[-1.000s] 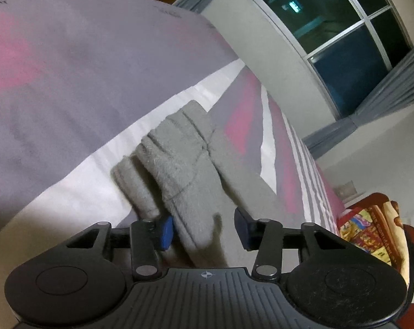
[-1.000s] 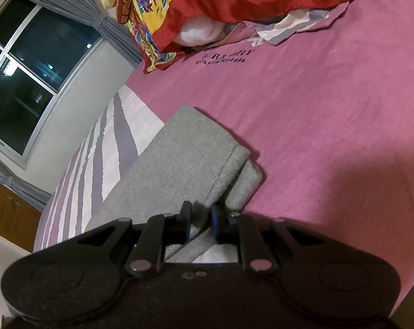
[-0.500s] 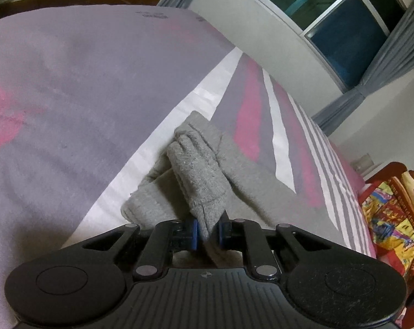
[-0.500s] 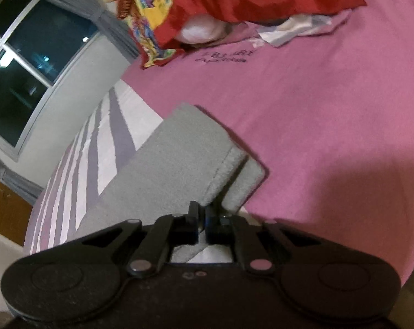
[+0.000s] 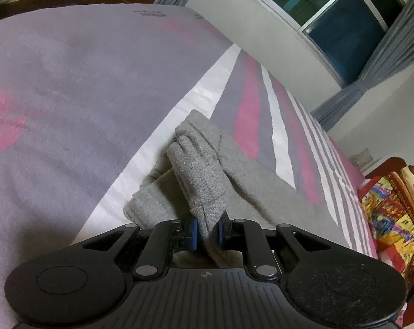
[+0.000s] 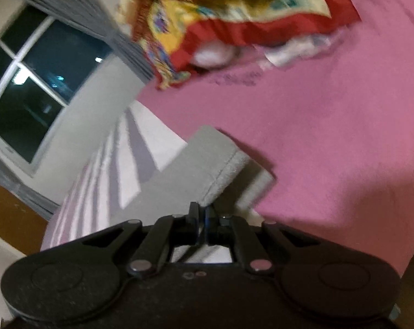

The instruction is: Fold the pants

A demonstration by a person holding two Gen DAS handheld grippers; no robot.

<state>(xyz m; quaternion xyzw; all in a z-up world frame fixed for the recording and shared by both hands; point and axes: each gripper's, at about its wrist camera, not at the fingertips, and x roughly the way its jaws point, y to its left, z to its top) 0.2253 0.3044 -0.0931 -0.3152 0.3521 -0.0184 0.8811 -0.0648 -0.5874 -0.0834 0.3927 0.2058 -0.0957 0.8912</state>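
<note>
I am gripping the grey pants [image 5: 198, 175] with both tools as they lie on the striped bedspread [image 5: 70, 87]. My left gripper [image 5: 208, 229] is clamping a bunched fold of the fabric between its blue pads, the cloth rising out of the jaws. My right gripper [image 6: 202, 216] is pinching the hemmed corner of the pants [image 6: 196, 170], jaws nearly together on the thin edge. A red and yellow blanket [image 6: 234, 13] is lying beyond, well apart, under the dark window [image 6: 34, 93].

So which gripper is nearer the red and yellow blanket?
Right, as far as two separate views can show. The right gripper faces the blanket across pink sheet; from the left gripper it lies far aside.
</note>
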